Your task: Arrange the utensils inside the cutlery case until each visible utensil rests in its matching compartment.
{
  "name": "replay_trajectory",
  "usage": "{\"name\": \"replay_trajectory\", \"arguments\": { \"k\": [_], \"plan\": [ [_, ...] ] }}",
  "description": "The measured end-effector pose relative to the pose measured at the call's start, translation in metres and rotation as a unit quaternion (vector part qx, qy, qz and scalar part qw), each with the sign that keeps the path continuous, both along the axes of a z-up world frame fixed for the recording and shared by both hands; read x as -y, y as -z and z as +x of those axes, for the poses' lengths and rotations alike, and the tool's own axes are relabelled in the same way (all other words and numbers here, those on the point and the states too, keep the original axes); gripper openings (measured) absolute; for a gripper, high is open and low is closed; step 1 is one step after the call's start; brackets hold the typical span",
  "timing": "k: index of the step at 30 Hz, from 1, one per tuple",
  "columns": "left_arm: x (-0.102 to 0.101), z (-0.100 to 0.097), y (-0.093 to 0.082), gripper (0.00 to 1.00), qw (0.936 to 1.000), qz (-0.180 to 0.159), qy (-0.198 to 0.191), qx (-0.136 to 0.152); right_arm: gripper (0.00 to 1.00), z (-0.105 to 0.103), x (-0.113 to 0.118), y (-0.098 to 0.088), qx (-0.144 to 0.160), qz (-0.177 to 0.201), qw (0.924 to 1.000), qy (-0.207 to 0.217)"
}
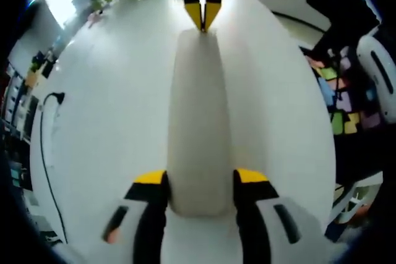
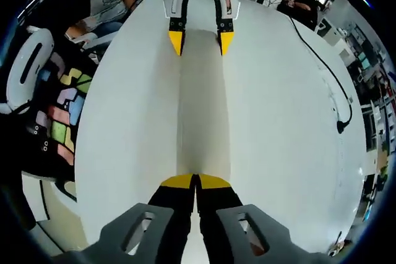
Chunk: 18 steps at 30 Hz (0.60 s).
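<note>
On the white tabletop (image 1: 111,122) lies a long, pale, closed cutlery case (image 1: 198,122), and I hold it by both ends. My left gripper (image 1: 201,193) straddles one short end of the case, its yellow-tipped jaws spread to the case's width and lying against its two sides. My right gripper (image 2: 196,182) meets the opposite end with its jaws pressed together, tips touching the case's end edge; whether they pinch a thin lip there or merely rest against it I cannot tell. From each gripper's view the other shows at the far end of the case: the right gripper (image 1: 203,17) with tips closed, the left gripper (image 2: 201,38) with tips apart. I see no utensils and no compartments, so the case seems unopened and the sorting not yet started. The main risk, as I judge it, is the smooth rounded shell slipping out of the left gripper's hold if I pull or lift unevenly, letting the case twist or skid across the tabletop. If the right gripper's closed tips have only a shallow purchase, they could pop off when I try to open the lid. A sudden release might jolt the case and scatter whatever is inside. A black cable (image 2: 322,60) lies well apart from the case, beyond likely snagging.
</note>
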<state>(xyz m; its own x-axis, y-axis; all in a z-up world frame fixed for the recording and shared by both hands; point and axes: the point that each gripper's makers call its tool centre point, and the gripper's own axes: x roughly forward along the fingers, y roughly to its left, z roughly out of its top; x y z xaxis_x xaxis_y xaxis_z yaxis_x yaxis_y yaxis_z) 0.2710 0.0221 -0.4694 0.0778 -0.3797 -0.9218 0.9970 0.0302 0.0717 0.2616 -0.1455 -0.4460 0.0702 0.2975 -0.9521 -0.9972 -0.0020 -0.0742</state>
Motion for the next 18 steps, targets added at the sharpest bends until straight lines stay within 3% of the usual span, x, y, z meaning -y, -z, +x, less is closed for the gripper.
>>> {"name": "replay_trajectory", "arguments": {
  "k": [8, 13, 18],
  "plan": [
    [0.0002, -0.0013, 0.0023, 0.45, 0.9999, -0.007, -0.004, -0.007, 0.00, 0.0016, -0.0006, 0.0013, -0.010, 0.001, 0.9999, 0.010],
    [0.0003, -0.0016, 0.0027, 0.45, 0.9999, -0.007, -0.006, -0.011, 0.00, -0.0002, -0.0010, 0.0016, -0.024, -0.051, 0.9982, -0.021],
    [0.0009, -0.0029, 0.0022, 0.46, 0.9993, -0.030, -0.004, -0.022, 0.00, -0.0012, -0.0024, 0.0015, -0.026, -0.070, 0.9970, -0.020]
  ]
}}
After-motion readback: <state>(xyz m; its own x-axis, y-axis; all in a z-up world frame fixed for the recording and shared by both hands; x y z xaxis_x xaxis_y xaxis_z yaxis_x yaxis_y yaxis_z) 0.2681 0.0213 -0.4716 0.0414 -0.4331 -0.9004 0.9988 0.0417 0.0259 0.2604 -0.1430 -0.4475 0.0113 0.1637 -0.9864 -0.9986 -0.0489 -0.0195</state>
